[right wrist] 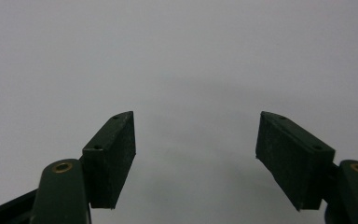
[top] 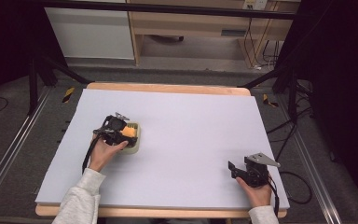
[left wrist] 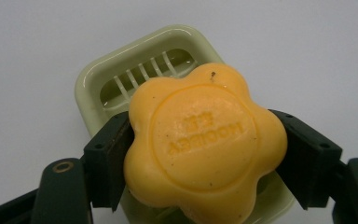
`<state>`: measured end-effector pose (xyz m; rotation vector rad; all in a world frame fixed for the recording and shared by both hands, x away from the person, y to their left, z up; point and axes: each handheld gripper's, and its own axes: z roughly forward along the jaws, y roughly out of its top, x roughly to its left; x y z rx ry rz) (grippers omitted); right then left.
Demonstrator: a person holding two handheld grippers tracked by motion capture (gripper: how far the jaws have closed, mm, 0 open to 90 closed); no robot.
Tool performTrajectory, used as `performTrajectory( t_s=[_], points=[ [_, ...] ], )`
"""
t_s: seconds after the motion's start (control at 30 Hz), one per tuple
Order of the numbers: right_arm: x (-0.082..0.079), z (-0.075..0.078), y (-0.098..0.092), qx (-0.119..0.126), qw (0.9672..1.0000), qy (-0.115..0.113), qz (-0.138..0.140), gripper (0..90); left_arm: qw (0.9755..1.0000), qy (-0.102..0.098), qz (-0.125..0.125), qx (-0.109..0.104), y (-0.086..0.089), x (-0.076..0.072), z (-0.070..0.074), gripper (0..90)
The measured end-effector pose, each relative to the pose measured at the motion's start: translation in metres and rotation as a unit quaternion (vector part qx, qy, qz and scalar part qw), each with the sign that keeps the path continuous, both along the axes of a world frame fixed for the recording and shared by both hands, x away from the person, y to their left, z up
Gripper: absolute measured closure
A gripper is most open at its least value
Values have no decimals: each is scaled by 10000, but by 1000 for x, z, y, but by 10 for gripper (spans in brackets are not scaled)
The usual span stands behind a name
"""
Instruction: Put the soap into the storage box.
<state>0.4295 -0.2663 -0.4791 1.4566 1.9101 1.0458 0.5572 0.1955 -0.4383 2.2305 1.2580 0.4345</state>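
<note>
An orange flower-shaped soap (left wrist: 205,144) with embossed letters sits between the jaws of my left gripper (left wrist: 200,154), which is shut on it. Under and behind the soap lies a pale green soap dish (left wrist: 121,79) with a slotted floor. From above, the soap (top: 128,132) shows over the dish (top: 133,147) at the table's left, with my left gripper (top: 116,130) over it. My right gripper (top: 235,169) rests near the front right of the table; its jaws (right wrist: 196,154) stand open over bare mat with nothing between them.
A pale grey mat (top: 191,126) covers the wooden table (top: 168,87). Black tripod legs (top: 32,84) and cables (top: 289,126) flank the table on the floor. A wooden cabinet (top: 191,28) stands beyond the far edge.
</note>
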Motion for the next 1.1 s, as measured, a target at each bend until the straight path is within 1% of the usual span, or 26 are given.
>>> performTrajectory(
  t_s=[0.4, 0.7, 0.8, 0.87, 0.9, 0.93, 1.0, 1.07, 1.1],
  points=[
    [0, 0, 0, 1, 10000, -1, 4, 286, 10000, 33, 32, 8, 2, 2, -4, 264],
    [0, 0, 0, 16, 10000, 7, -8, 281, 10000, -2, 9, -39, 3, 2, -5, 259],
    [0, 0, 0, 23, 10000, 7, -9, 280, 10000, -2, 24, -18, 2, 1, -5, 257],
    [0, 1, 0, 36, 10000, -1, -2, 278, 10000, -68, 43, -31, 2, 0, -4, 222],
    [0, 1, 0, 36, 10000, 2, -1, 278, 10000, -68, 43, -31, 2, 0, -4, 213],
    [0, 1, 1, 36, 10000, 2, -5, 278, 9999, -87, 17, -72, 2, -1, -2, 208],
    [0, 1, 1, 40, 10000, 3, -3, 278, 9999, -122, 15, -75, 2, -2, -1, 199],
    [0, 1, 1, 33, 10000, 13, -8, 278, 9999, -109, 13, -76, 2, -3, 1, 193],
    [0, 0, 1, 18, 10000, 12, -9, 278, 9998, -141, -6, -116, 2, -4, 2, 193]
  ],
)
